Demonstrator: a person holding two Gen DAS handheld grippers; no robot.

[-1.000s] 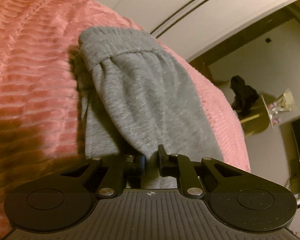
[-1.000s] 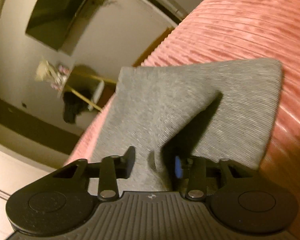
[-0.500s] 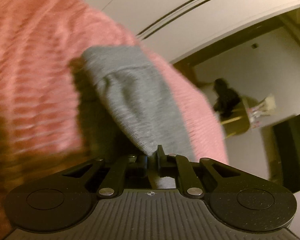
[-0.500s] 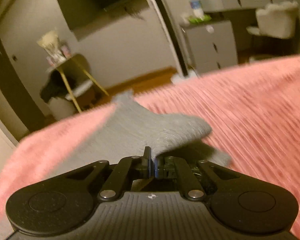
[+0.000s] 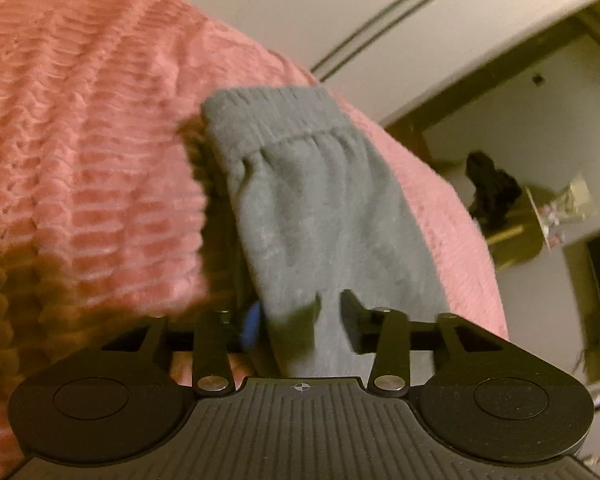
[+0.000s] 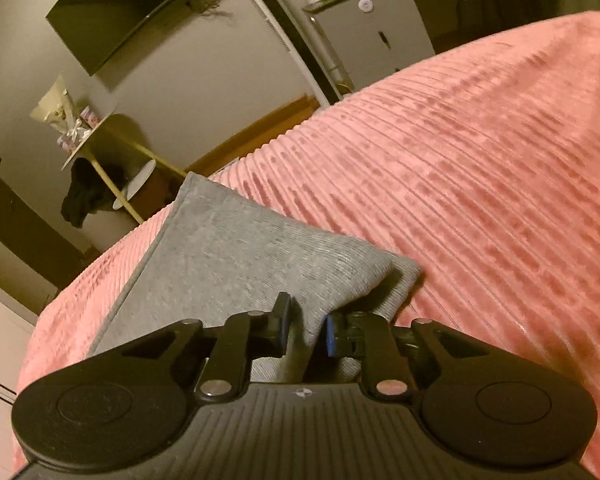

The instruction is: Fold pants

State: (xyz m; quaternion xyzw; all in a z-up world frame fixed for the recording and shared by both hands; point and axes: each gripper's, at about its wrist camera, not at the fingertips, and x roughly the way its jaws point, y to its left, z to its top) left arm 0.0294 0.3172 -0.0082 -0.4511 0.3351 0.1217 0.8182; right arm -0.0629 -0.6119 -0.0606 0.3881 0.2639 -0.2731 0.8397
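Lying on the pink ribbed bedspread [image 5: 92,152], the grey pants [image 5: 324,216] were already doubled, and both claws sat at their near end. In the left wrist view the long axis of the garment ran from the left claw [image 5: 294,320] toward 12 o'clock, ending at the gathered waistband [image 5: 272,116] at about 11 o'clock. The jaws of this claw stood apart, with the grey cloth lying loosely between them; it seemed released rather than pinched, though this part of the picture was blurred and I could not be fully sure.

In the right wrist view the right claw [image 6: 306,332] was partly spread too. A raised fold of the cloth [image 6: 312,292] sat between its blue pads [image 6: 330,336], and I could not tell whether the pads still pressed on it. From this claw the pants [image 6: 220,256] stretched toward 11 o'clock, up to a corner close to the edge of the bed.

My judgement is that a fold had just been laid down. Since both claws were at the same short end, the next fold would probably carry this end along the long axis, toward the waistband.
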